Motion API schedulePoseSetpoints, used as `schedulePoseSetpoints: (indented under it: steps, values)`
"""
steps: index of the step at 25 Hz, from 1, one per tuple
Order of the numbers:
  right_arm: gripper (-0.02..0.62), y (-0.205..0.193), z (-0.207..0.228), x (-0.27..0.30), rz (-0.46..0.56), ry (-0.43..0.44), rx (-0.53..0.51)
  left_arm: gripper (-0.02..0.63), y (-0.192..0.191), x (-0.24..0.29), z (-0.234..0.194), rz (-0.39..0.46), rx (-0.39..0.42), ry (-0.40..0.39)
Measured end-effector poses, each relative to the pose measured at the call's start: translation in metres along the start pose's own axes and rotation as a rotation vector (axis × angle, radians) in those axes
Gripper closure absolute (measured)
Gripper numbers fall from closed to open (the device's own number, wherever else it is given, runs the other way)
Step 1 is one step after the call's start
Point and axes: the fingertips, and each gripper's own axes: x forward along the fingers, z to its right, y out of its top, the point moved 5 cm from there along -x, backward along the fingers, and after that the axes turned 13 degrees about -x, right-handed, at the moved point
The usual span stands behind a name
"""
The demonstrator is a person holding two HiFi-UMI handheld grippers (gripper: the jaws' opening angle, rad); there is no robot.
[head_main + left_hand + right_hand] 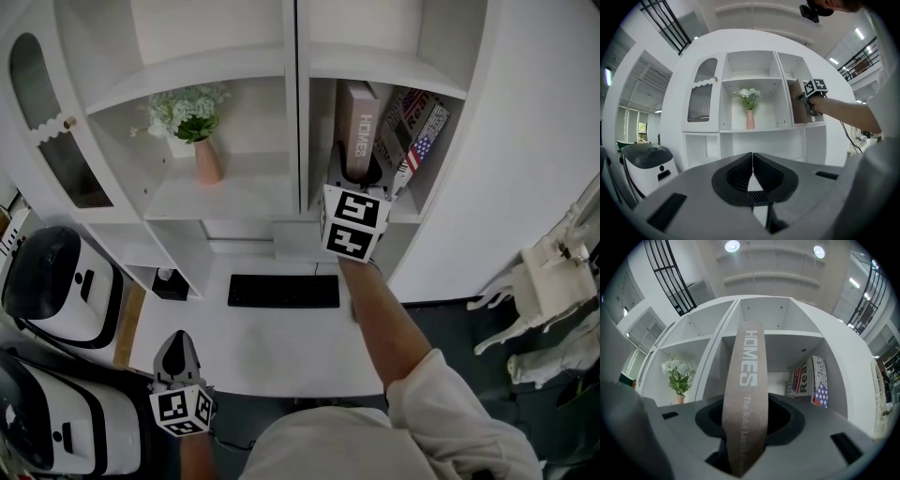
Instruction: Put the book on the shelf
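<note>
A tan book [744, 394] with "HOMES" on its spine [360, 129] stands upright in the right-hand shelf compartment [403, 214], and my right gripper [356, 178] is shut on it, its jaws clasping the book's lower end. From the left gripper view, the book [800, 104] shows inside that compartment with the right gripper [809, 99] at it. To the book's right lean other books [417, 131] with a flag cover [813, 383]. My left gripper [176, 354] hangs low at the desk's front left, jaws shut [752, 168] with nothing between them.
A pink vase of white flowers [199, 131] stands in the middle compartment. A black keyboard [283, 291] lies on the white desk [262, 347]. White-and-black machines [52, 281] stand at the left. A white chair [548, 281] is at the right.
</note>
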Motion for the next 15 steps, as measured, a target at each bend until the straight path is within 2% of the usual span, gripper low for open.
schedulePoseSetpoints:
  steps: [15]
  values:
    - [0.414,-0.007,-0.004,0.032,-0.005,-0.028,-0.002,0.600,-0.005,0.009,0.001,-0.018,-0.003,0.015]
